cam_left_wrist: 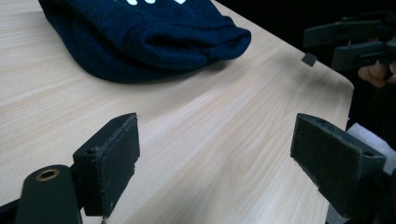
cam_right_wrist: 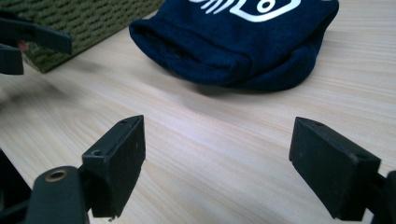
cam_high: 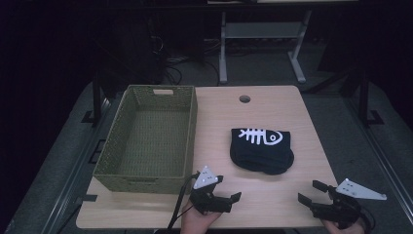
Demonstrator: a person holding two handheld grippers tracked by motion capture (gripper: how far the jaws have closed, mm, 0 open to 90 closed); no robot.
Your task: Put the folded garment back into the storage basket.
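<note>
A folded dark navy garment [cam_high: 261, 148] with a white fish-skeleton print lies right of the table's middle. Beside it on the left stands an empty green woven basket [cam_high: 146, 136]. My left gripper [cam_high: 228, 188] rests open near the front edge, just right of the basket's front corner, with nothing between its jaws. At the front right corner my right gripper [cam_high: 309, 191] is open and empty too. The left gripper view has its wide-spread gripper [cam_left_wrist: 224, 158] over bare wood, the garment [cam_left_wrist: 140, 37] beyond. In the right gripper view the gripper [cam_right_wrist: 217, 163] faces the garment [cam_right_wrist: 243, 42] and basket [cam_right_wrist: 79, 18].
The light wooden table [cam_high: 272, 214] has a round cable hole [cam_high: 244, 99] near its far edge. A white desk frame [cam_high: 263, 34] stands on the dark floor behind. The other gripper [cam_left_wrist: 355, 42] appears at the top right of the left gripper view.
</note>
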